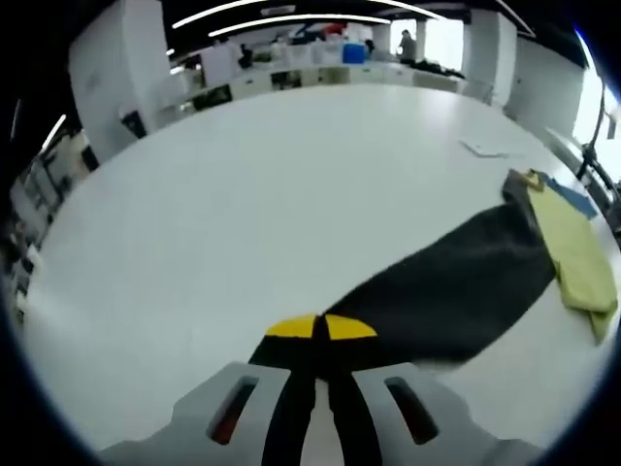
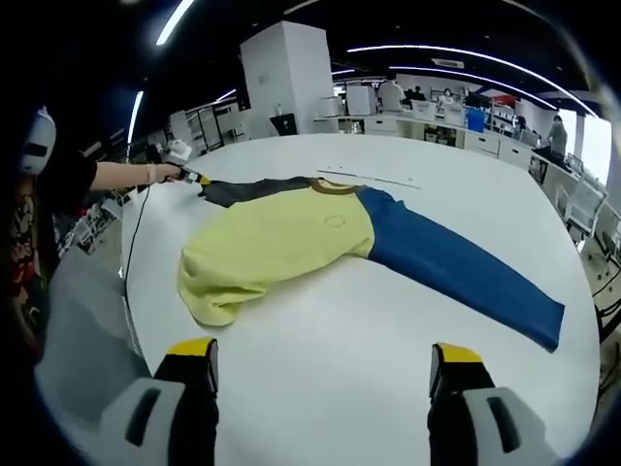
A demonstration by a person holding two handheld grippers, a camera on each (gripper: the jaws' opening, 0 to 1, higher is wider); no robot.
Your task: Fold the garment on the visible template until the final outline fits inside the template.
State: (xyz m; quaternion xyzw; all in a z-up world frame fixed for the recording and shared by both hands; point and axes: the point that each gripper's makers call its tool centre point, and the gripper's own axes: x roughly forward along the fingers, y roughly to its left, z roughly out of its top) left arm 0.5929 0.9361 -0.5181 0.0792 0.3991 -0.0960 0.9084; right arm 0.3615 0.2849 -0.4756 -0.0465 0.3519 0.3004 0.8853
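Observation:
A long-sleeved garment lies flat on the white table [image 2: 369,388], with a yellow body [image 2: 281,243], a blue sleeve [image 2: 456,267] and a dark grey sleeve [image 2: 254,190]. In the left gripper view the dark grey sleeve [image 1: 456,286] runs from my jaws to the yellow body [image 1: 577,252]. My left gripper [image 1: 320,328] is shut on that sleeve's cuff end. The right gripper view shows the left gripper [image 2: 180,176] in a person's hand at the sleeve tip. My right gripper [image 2: 323,351] stands open above bare table, short of the yellow hem.
A thin pale strip [image 2: 374,178] lies on the table beyond the collar, and a flat white sheet [image 1: 485,148] rests on the far table. Desks, boxes and people stand at the back of the room. The table edge [image 2: 131,291] curves close on the left.

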